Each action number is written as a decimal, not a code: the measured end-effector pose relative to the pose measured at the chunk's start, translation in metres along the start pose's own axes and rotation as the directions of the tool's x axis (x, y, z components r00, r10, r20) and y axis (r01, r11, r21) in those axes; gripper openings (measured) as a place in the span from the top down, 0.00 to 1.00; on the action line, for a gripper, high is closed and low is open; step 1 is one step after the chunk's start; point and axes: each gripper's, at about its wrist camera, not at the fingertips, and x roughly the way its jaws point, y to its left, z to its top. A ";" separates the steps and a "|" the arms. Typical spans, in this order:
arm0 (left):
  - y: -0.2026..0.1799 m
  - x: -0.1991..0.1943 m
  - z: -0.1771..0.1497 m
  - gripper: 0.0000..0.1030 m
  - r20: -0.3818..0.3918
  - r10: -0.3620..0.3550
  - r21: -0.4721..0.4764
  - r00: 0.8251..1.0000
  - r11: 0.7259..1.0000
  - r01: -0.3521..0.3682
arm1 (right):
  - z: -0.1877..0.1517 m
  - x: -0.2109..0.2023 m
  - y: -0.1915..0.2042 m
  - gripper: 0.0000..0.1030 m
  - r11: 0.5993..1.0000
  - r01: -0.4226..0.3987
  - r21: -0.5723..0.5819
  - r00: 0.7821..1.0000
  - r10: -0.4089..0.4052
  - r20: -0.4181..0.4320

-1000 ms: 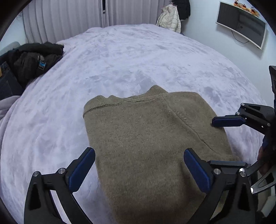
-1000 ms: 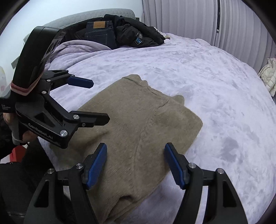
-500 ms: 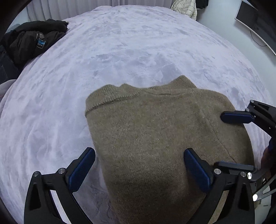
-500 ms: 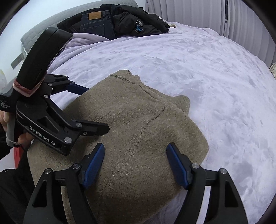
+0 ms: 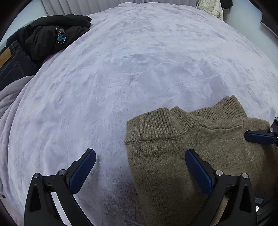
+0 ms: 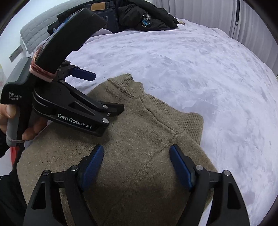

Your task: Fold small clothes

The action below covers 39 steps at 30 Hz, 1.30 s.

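Note:
A folded olive-brown knit sweater lies on the lilac plush bedspread, ribbed edges toward the far side. It also fills the near part of the right wrist view. My left gripper is open and empty, low over the sweater's left edge, one finger over the blanket and one over the knit. It also shows in the right wrist view. My right gripper is open and empty, low over the middle of the sweater. One of its fingertips shows at the right edge of the left wrist view.
A black jacket and dark jeans are piled at the far left of the bed. A grey headboard stands behind them. A cream puffer coat hangs at the far side, by grey curtains.
Both grippers have come down closer to the sweater. The left gripper has shifted left, so the sweater now sits to its right. Both stay open.

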 end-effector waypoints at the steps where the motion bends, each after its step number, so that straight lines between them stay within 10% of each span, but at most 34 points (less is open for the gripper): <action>1: 0.001 -0.002 0.000 0.00 -0.001 0.004 -0.004 1.000 1.000 -0.004 | -0.001 -0.002 -0.001 0.21 1.000 0.002 0.007 1.000 -0.002 -0.002; 13: -0.005 -0.061 -0.059 0.00 0.080 0.029 0.016 0.996 0.999 -0.030 | -0.030 -0.047 0.062 0.21 0.998 0.027 -0.048 0.999 -0.026 0.031; 27: -0.016 -0.111 -0.137 0.00 0.106 0.031 -0.030 0.994 0.999 -0.028 | -0.126 -0.089 0.117 0.21 0.962 0.269 -0.038 0.963 -0.268 0.030; 39: -0.033 -0.128 -0.132 0.00 0.111 0.038 -0.081 0.993 0.996 -0.029 | -0.089 -0.127 0.113 0.20 0.904 0.391 0.175 0.914 -0.404 0.048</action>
